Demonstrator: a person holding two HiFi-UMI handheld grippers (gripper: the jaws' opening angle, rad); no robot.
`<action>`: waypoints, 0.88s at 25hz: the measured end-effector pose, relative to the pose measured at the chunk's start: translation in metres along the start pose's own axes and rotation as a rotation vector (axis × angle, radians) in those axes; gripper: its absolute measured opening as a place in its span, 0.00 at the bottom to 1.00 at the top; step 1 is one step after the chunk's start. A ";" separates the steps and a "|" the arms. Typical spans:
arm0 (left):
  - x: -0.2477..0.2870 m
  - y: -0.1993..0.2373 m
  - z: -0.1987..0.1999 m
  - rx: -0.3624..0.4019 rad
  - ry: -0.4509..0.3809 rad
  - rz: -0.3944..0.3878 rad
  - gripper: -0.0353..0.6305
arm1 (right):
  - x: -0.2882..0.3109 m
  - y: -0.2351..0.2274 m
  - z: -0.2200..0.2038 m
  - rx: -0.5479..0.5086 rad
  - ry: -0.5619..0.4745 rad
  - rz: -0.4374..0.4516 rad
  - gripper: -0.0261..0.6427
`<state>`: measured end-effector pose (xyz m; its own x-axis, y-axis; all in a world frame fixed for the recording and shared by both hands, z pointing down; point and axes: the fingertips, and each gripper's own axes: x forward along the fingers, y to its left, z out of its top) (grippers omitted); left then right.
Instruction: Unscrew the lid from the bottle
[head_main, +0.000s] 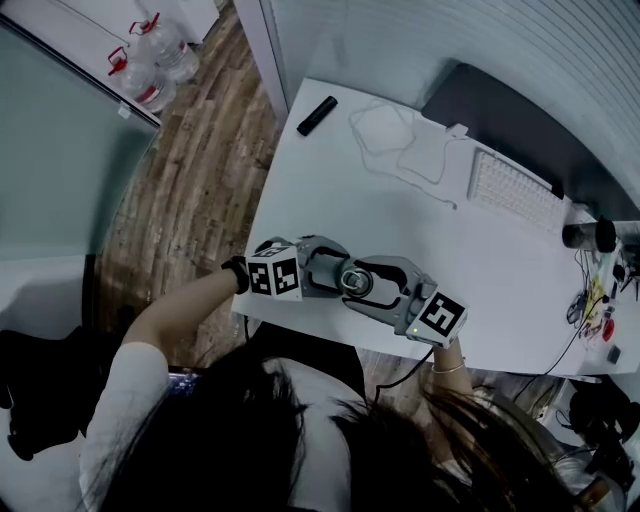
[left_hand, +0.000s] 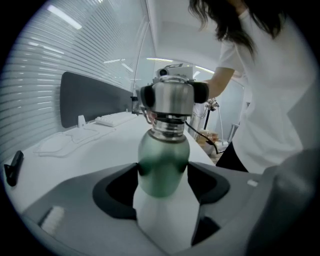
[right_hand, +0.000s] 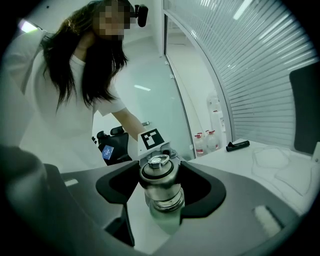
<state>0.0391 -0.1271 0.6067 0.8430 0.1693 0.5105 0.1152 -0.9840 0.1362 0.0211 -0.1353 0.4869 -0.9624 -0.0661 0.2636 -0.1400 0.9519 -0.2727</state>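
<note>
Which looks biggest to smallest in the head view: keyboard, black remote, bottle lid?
1. Keyboard, clearly largest.
2. Black remote and bottle lid look about alike; the lid is nearer the camera, so I won't rank them.

readable text: none | left marker cube (head_main: 275, 277): black-white square pattern, no characters | right marker cube (head_main: 442, 315): same | keyboard (head_main: 515, 190): key legends too small to read | blue tag (right_hand: 111, 152): print blurred, illegible

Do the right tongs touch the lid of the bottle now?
Touching. In the right gripper view, the right tongs press on both sides of the lid.
</note>
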 end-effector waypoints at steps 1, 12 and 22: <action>-0.001 0.001 0.000 -0.009 -0.004 0.008 0.59 | -0.002 0.000 0.001 0.002 -0.006 -0.011 0.42; -0.035 0.000 0.037 -0.029 -0.109 0.099 0.59 | -0.030 0.006 0.029 -0.061 -0.080 -0.187 0.42; -0.072 -0.016 0.090 0.044 -0.195 0.205 0.59 | -0.055 0.029 0.071 -0.135 -0.155 -0.318 0.42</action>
<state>0.0234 -0.1285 0.4912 0.9357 -0.0432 0.3501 -0.0491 -0.9988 0.0079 0.0530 -0.1250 0.3984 -0.9011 -0.3990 0.1698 -0.4151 0.9069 -0.0724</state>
